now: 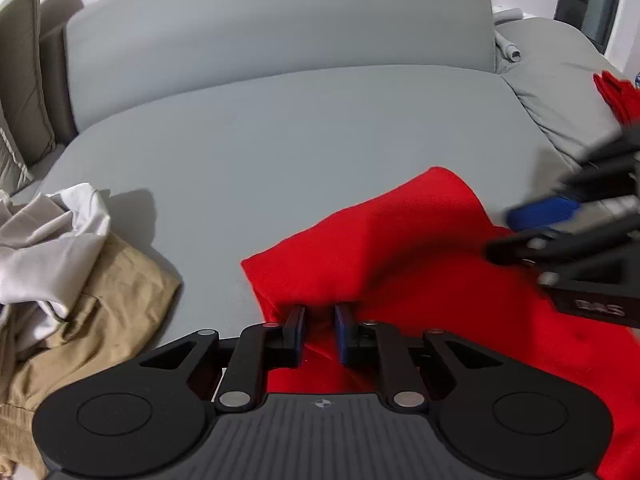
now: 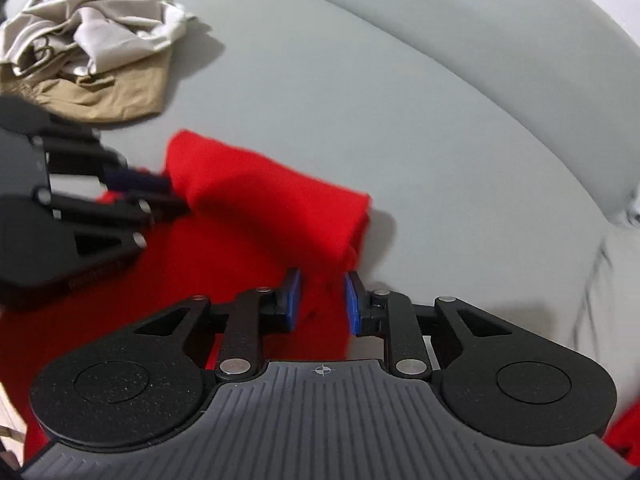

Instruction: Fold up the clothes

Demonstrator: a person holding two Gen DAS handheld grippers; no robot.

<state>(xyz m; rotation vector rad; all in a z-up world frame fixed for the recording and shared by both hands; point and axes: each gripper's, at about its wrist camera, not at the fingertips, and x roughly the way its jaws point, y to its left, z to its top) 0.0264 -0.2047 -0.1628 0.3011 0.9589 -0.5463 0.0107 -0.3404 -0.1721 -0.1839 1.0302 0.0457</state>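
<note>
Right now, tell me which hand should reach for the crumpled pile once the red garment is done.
Left. The crumpled pile lies right beside the left gripper; the right gripper sits on the red garment's far side, away from it.

1. The left gripper (image 1: 320,330) is matte black, with two round side housings and a ribbed grey centre plate bearing a small crosshair mark.
2. Silver pivot pins stud its black linkage bars.
3. Its fingers (image 1: 295,332) carry dark blue pads.
4. The right gripper (image 2: 322,300) has the same build, with brighter blue pads.
</note>
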